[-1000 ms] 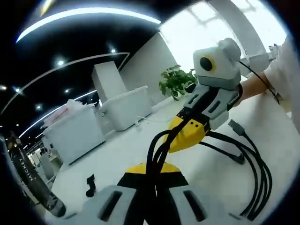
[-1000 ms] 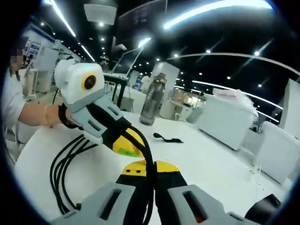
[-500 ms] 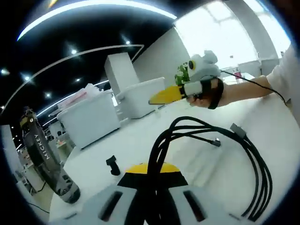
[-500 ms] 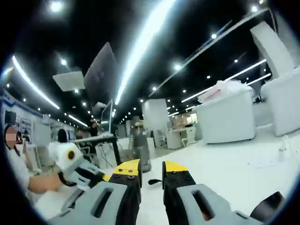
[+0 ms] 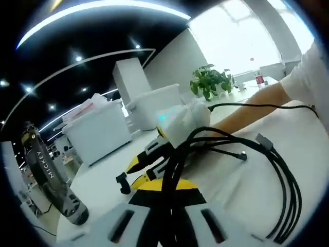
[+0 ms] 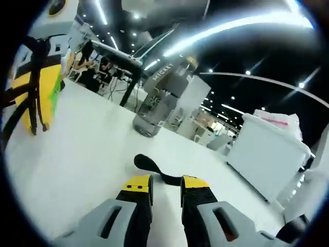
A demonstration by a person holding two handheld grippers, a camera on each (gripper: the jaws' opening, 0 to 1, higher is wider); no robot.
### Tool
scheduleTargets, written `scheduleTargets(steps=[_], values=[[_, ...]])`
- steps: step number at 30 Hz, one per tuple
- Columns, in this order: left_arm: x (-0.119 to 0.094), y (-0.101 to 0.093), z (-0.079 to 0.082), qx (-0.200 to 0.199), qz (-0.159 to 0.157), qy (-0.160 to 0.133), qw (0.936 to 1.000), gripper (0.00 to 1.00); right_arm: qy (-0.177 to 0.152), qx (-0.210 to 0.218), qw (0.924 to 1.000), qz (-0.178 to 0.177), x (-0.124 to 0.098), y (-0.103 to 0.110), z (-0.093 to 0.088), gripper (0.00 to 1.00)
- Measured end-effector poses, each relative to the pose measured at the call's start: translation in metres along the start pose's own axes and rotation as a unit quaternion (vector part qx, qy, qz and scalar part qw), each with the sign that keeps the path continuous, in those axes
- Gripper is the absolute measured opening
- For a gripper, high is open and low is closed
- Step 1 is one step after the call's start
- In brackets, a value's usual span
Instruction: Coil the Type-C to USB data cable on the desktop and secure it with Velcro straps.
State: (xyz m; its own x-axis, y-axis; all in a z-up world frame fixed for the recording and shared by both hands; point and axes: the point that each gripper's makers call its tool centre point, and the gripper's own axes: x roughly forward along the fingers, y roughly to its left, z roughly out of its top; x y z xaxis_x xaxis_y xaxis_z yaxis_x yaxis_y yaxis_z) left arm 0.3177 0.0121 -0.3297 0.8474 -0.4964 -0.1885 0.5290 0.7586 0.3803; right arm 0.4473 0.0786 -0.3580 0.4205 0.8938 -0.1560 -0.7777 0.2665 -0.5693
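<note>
**Coil in one gripper, strap about to be picked up**

The black data cable [image 5: 277, 170] is already gathered into several loops. The left gripper [image 5: 165, 188] has its jaws closed on the bunched strands at one end, and the rest of the coil hangs out to the right over the white desktop [image 5: 231, 190], its far loops lying on or just above the surface. One plug end [image 5: 263, 142] sticks out near the top of the loops.

It looks light and floppy, a thin rubbery cord that will spring open if the pinch loosens. I would judge the best hold to be where it is now, across all the strands together, leaving the middle of the coil free for wrapping.

The Velcro strap [image 6: 152, 168] is a short black strip lying flat on the desktop, one end rounded. It looks limp and nearly weightless, so it should be nipped by one end, tips low against the surface, or it will slide away.

The right gripper [image 6: 166, 183] sits right over the strap with its jaws parted and nothing between them; the strap passes just ahead of the tips. From the left gripper view, it reaches in beside the coil, with the strap [image 5: 122, 182] just left of it.

A grey water bottle [image 6: 159, 100] stands beyond the strap, and white bins [image 5: 100, 135] sit further back.
</note>
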Motion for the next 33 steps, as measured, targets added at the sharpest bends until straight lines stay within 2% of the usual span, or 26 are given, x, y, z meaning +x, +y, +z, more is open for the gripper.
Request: scheduleTargets(steps=[5,8,11,15,16,18,20,21,22,24,28,31,33], values=[[0.001,0.0,0.001,0.003,0.001,-0.001,1.0,0.04,0.0,-0.034,0.9993,0.012,0.0,0.008,0.005,0.19],[0.001,0.0,0.001,0.005,0.0,0.0,1.0,0.04,-0.017,-0.05,0.9985,0.016,0.012,0.007,0.014,0.1],[0.001,0.0,0.001,0.001,-0.002,-0.001,1.0,0.04,-0.027,-0.019,0.9991,0.027,0.013,0.013,0.017,0.02],[0.002,-0.003,0.001,0.003,-0.005,-0.001,1.0,0.04,-0.026,0.05,0.9969,0.055,0.005,0.018,0.018,0.01],[0.002,-0.004,0.002,0.002,-0.006,-0.005,1.0,0.04,-0.025,0.061,0.9957,0.066,-0.004,0.019,0.019,0.01],[0.003,-0.005,0.004,-0.003,-0.011,-0.012,0.9999,0.04,-0.023,0.098,0.9932,0.058,-0.026,0.012,0.017,0.01],[0.003,-0.013,0.013,-0.014,-0.027,-0.034,0.999,0.04,-0.027,0.097,0.9935,0.052,-0.057,0.005,0.016,0.01],[0.004,-0.017,0.018,-0.032,-0.035,-0.044,0.9979,0.04,-0.028,0.095,0.9941,0.045,-0.074,0.002,0.015,0.01],[0.005,-0.022,0.025,-0.046,-0.046,-0.056,0.9963,0.04,-0.025,0.083,0.9956,0.036,-0.101,0.001,0.014,0.01],[0.008,-0.036,0.046,-0.054,-0.063,-0.083,0.9931,0.04,-0.021,0.066,0.9974,0.019,-0.141,-0.001,0.011,0.01],[0.017,-0.079,0.08,-0.02,-0.102,-0.095,0.99,0.04,-0.006,0.044,0.999,-0.009,-0.212,0.004,0.002,0.01],[0.028,-0.109,0.104,-0.018,-0.129,-0.107,0.9856,0.04,0.002,0.043,0.9989,-0.02,-0.251,0.013,-0.005,0.01],[0.031,-0.123,0.116,-0.015,-0.139,-0.114,0.9835,0.04,0.008,0.05,0.9986,-0.018,-0.267,0.021,-0.01,0.01]])
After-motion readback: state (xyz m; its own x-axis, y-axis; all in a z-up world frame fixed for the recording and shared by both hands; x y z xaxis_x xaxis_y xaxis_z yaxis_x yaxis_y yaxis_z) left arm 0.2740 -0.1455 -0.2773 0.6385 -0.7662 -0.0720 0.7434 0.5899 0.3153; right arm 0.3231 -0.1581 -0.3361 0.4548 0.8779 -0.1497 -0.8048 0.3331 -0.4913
